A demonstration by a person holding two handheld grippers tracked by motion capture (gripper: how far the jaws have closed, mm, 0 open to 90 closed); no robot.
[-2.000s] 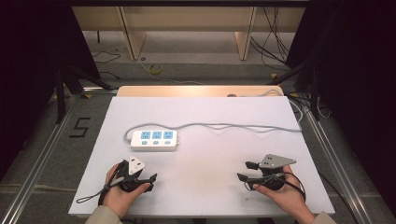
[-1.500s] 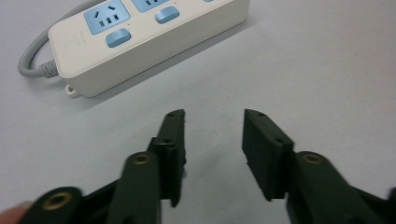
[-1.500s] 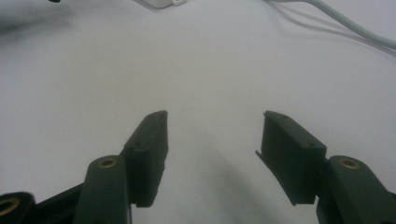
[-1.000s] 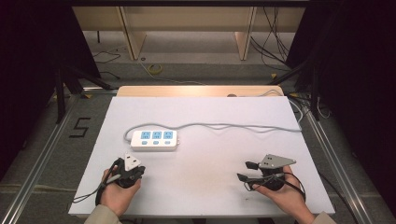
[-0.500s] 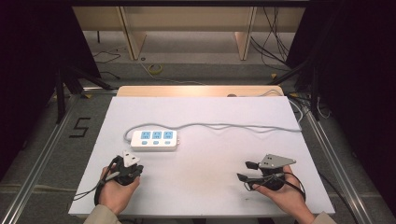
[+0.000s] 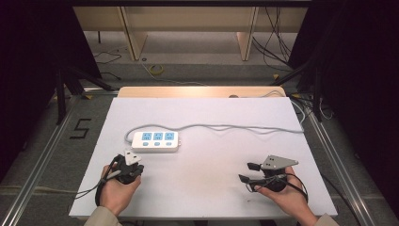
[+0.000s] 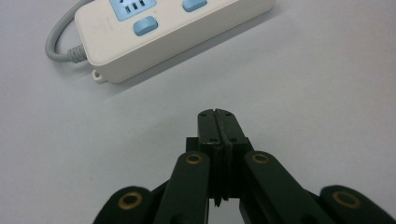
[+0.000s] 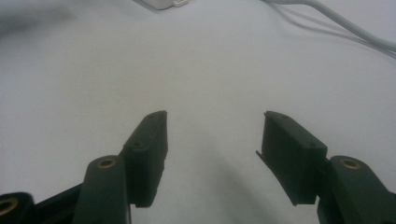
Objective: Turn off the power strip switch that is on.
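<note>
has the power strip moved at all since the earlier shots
No. The power strip lies at the same spot on the white table, with its cable running the same way to the right edge.

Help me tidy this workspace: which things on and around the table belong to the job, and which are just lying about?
In use:
power strip
its grey cord
left tongs, shut
right tongs, open

Lying about:
yellow cable on the floor
black cables behind the table
</note>
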